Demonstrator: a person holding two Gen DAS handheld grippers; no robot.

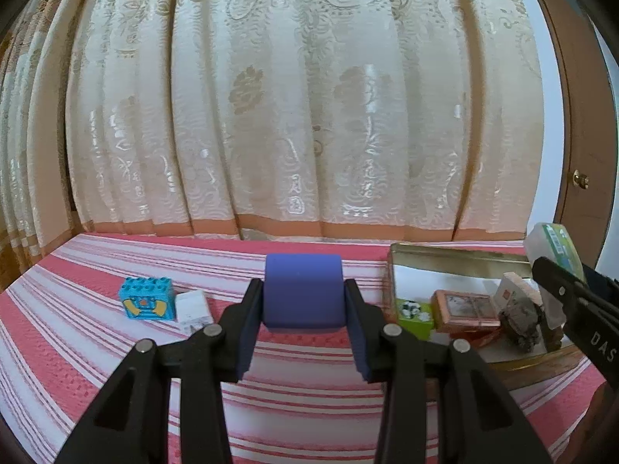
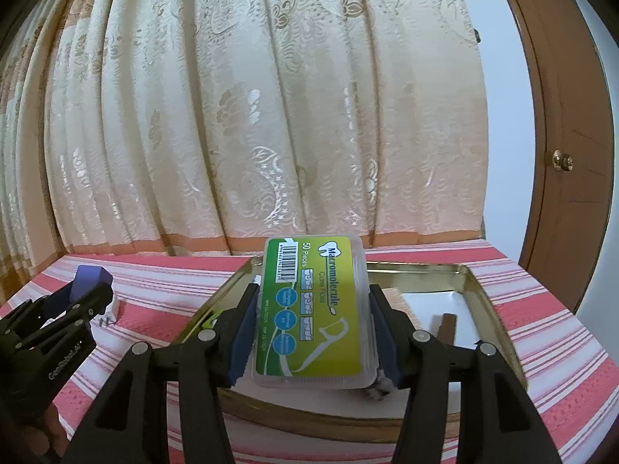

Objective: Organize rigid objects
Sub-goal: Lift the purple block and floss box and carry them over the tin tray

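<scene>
left gripper [image 1: 303, 301]: you hold it tilted slightly down over the striped cloth [image 1: 116, 348], jaws pinching the blue block [image 1: 303, 290] by its two sides, block lifted off the cloth.
right gripper [image 2: 313, 317]: you hold it tilted slightly down over the near edge of the tin tray [image 2: 479, 290], jaws pinching the floss pick box [image 2: 313, 309] by its long sides, label up.
left gripper from the right view: sits at far left, only its side shows; your hand below it is dark and cut off.
right gripper from the left view: enters at the right edge, body cut by the frame, floss box top peeks above it.
tin tray contents: green box [image 1: 416, 319], copper-coloured box [image 1: 464, 311], a dark lumpy item [image 1: 520, 324] you can't identify, an orange-and-white packet [image 1: 510, 290] partly hidden; white liner [image 2: 429, 301] on the floor.
loose on cloth, left: toy brick [image 1: 149, 299], touching a white pack [image 1: 193, 307], print unreadable.
background: patterned curtain [image 1: 290, 116] behind, wooden door [image 2: 561, 154] far right.
hidden: tray's near-left corner blocked by the floss box and fingers in the right view.
</scene>
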